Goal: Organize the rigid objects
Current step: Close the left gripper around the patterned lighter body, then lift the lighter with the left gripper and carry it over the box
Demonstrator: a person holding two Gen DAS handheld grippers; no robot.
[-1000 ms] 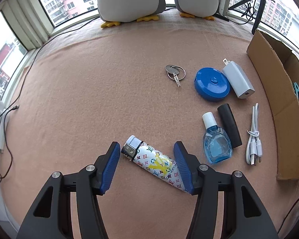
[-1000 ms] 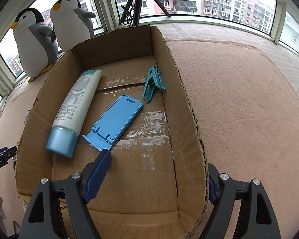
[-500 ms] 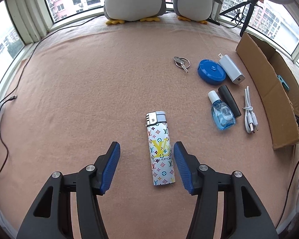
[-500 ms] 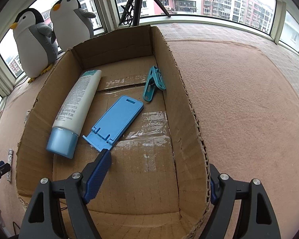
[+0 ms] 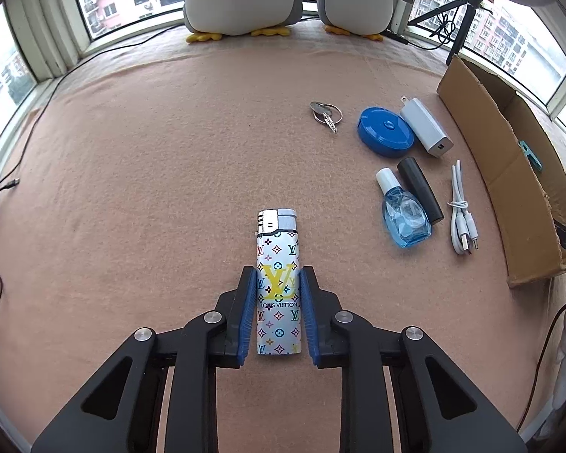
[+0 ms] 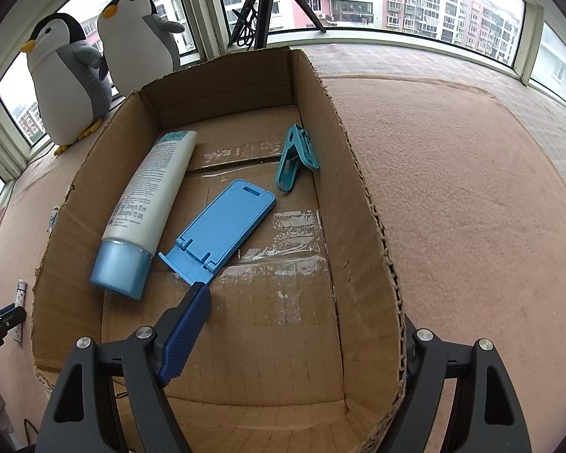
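Left wrist view: the left gripper (image 5: 277,304), wide a moment ago, is closing on the lighter (image 5: 277,283) between its 2 pads (flat on the blanket), ready for lifting; the box (image 5: 509,173) sits right.

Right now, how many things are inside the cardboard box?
3. A white tube lies along the left wall, a blue phone stand lies in the middle, and a teal clip sits by the right wall. The near wall of the box may hide more.

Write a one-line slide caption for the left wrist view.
Left gripper closing on a patterned lighter lying on the pink blanket, other small items waiting beside the cardboard box.
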